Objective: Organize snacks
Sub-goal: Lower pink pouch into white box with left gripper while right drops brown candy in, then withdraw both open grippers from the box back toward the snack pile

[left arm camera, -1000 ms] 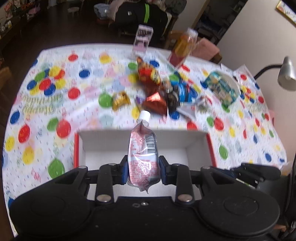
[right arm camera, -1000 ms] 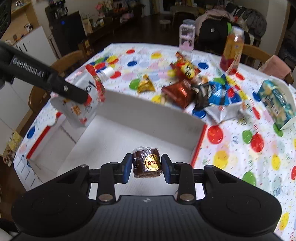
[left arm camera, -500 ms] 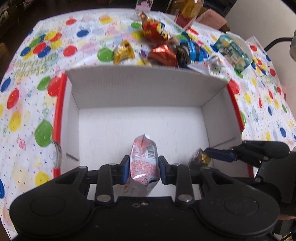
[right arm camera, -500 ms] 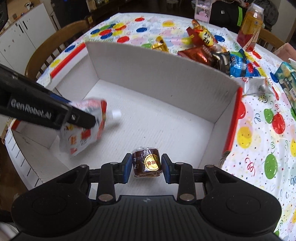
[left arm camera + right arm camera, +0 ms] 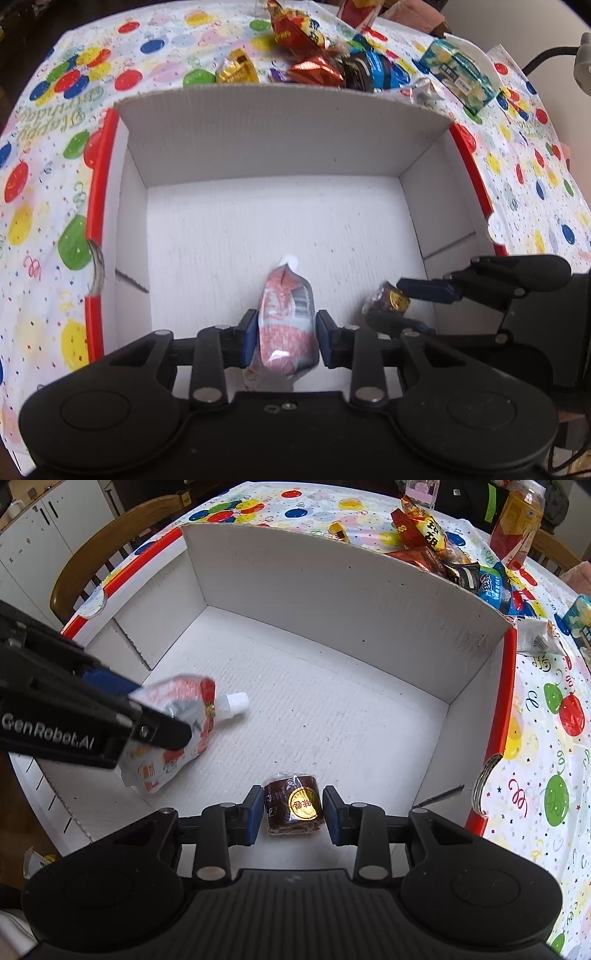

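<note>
A white cardboard box (image 5: 277,129) with a red rim fills both views, and both grippers are down inside it. My left gripper (image 5: 286,332) is shut on a pink and white spout pouch (image 5: 286,306), which lies tilted with its white cap (image 5: 236,701) close to the box floor (image 5: 314,709). My right gripper (image 5: 293,808) is shut on a small brown wrapped cake with a gold sticker (image 5: 295,805), low over the floor at the near right. In the left wrist view the cake (image 5: 388,301) sits between the right gripper's fingers (image 5: 424,290).
Several loose snack packets (image 5: 314,66) lie on the balloon-print tablecloth (image 5: 44,184) beyond the box's far wall (image 5: 332,590). A juice bottle (image 5: 517,520) stands further back. A wooden chair (image 5: 92,554) sits at the left, a lamp (image 5: 581,66) at the right.
Both grippers have dropped from above the box rim down into it. The pouch has tipped forward and gone low, its cap now near the floor. The cake is also lower.
</note>
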A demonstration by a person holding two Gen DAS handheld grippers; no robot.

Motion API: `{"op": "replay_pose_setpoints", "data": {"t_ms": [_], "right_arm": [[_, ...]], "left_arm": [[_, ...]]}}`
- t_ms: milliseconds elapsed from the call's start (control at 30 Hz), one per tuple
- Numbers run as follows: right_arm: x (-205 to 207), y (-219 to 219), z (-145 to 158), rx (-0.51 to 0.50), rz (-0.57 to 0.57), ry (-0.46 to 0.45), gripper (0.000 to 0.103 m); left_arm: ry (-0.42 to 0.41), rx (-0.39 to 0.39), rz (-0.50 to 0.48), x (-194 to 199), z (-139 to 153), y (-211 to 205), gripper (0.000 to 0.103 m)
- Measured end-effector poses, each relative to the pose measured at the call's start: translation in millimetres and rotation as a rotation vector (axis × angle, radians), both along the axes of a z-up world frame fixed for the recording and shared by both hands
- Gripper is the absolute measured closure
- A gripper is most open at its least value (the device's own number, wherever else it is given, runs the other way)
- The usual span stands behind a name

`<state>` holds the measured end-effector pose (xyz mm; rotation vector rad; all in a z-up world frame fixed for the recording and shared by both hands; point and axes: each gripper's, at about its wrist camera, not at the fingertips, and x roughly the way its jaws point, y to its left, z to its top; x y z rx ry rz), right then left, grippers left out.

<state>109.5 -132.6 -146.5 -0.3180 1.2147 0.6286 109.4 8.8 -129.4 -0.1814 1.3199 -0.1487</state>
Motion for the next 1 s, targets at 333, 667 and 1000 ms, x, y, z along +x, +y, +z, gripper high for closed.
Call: {"op": "replay_pose_setpoints", "data": {"t_ms": [333,667,1000], "right_arm": [[-4,-9,29,0.068,-0.015,-0.051,0.061],[0,-32,73,0.134,-0.066,-0.131,0.05],[13,-54,111,0.169,-0.132,-0.209,0.032]], "left_arm": [[-0.026,0.014,-0.038,-8,11,-3,0.066],[-0.14,0.026,-0.048,-14,45,-5,0.034],[-0.261,0.04,-0.057,-7,81,-11,0.021]]}}
